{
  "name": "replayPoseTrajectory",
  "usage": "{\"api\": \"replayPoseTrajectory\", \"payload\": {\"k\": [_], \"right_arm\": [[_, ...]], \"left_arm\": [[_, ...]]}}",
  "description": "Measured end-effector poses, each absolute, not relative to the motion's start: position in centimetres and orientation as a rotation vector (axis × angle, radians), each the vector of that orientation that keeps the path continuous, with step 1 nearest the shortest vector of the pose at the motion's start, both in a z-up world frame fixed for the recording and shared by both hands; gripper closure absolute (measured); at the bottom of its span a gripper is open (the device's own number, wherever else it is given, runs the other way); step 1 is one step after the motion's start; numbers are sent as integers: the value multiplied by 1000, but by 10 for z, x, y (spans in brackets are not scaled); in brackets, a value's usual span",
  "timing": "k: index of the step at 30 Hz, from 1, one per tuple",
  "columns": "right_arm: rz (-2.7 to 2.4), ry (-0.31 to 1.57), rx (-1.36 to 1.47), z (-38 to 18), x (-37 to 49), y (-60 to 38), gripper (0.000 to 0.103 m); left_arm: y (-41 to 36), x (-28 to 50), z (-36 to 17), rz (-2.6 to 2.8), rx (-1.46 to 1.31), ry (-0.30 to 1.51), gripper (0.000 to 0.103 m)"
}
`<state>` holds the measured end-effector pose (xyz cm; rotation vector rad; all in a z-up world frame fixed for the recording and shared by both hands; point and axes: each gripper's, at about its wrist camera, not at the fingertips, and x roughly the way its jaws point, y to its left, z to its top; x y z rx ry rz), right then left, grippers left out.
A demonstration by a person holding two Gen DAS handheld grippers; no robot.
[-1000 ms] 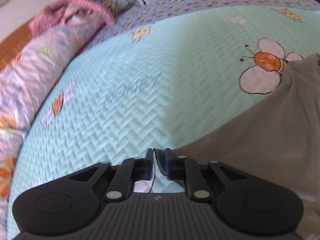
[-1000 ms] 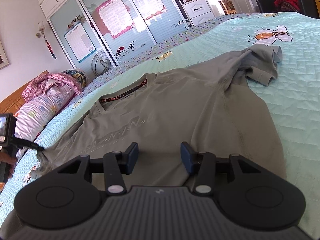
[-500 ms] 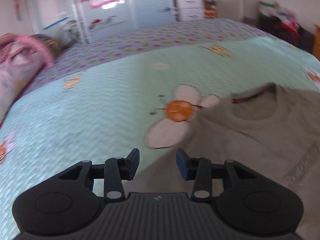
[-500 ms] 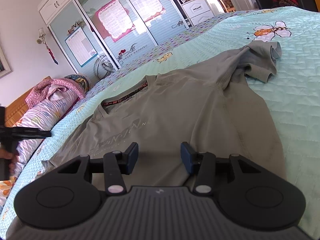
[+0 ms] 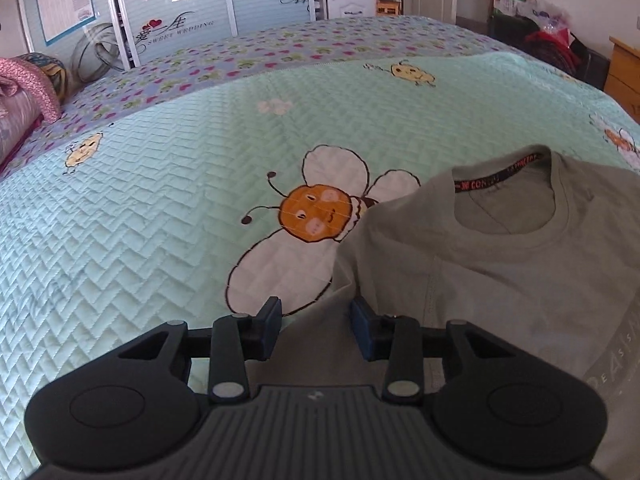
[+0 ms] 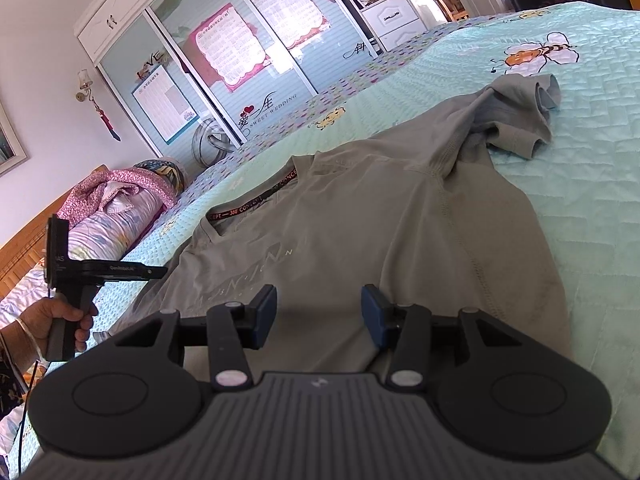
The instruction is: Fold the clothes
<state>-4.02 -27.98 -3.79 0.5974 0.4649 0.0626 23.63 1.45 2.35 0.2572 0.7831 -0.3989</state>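
Note:
A grey-green T-shirt (image 6: 392, 232) lies spread front-up on the bed; its collar (image 6: 256, 200) has a dark printed band. In the left wrist view the shirt (image 5: 500, 280) fills the right side, its collar (image 5: 504, 208) ahead. My left gripper (image 5: 316, 328) is open and empty over the shirt's left shoulder and sleeve edge. It also shows from the side in the right wrist view (image 6: 152, 270). My right gripper (image 6: 318, 312) is open and empty above the shirt's lower body. The far sleeve (image 6: 520, 120) lies crumpled.
The mint quilted bedspread (image 5: 160, 200) has bee drawings (image 5: 316, 216). Rolled bedding and a pink cloth (image 6: 120, 208) lie at the headboard side. Wardrobe doors (image 6: 240, 60) stand beyond the bed. A wooden cabinet (image 5: 624, 76) and dark chair stand at far right.
My left gripper let go of the shirt's sleeve edge, opened, and swung right toward the collar. My right gripper stayed open, hardly moving.

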Motion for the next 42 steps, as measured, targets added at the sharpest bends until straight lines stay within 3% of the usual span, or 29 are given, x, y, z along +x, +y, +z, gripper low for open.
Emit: {"api": "replayPoseTrajectory", "payload": {"k": [2, 4, 8, 11, 18, 24, 27, 28, 32, 34, 39, 42], "right_arm": [[64, 464, 600, -38, -40, -281, 54], [64, 464, 603, -38, -40, -281, 54], [67, 463, 611, -38, -40, -282, 54], [69, 464, 617, -38, -39, -283, 54], [69, 478, 615, -35, -36, -285, 53], [96, 525, 428, -2, -25, -269, 46], [95, 418, 285, 34, -12, -270, 46], [84, 400, 232, 43, -2, -272, 46], [58, 393, 42, 58, 55, -282, 46], [62, 431, -24, 53, 88, -289, 52], [142, 537, -75, 40, 166, -300, 53], [186, 585, -125, 34, 197, -294, 53]], "left_arm": [[14, 239, 21, -413, 237, 792, 91], [12, 237, 23, -413, 222, 788, 101], [9, 233, 34, -263, 337, 713, 102], [24, 248, 49, -215, 252, 710, 102], [13, 258, 20, -222, 364, 805, 101], [21, 240, 27, -184, 329, 718, 95], [36, 231, 39, -84, 261, 671, 78], [42, 229, 43, -48, 215, 663, 68], [52, 216, 64, -109, 53, 598, 68], [20, 212, 64, -233, 158, 602, 67], [-46, 229, 47, -386, 385, 617, 67], [-49, 251, 45, -440, 296, 622, 66]]}}
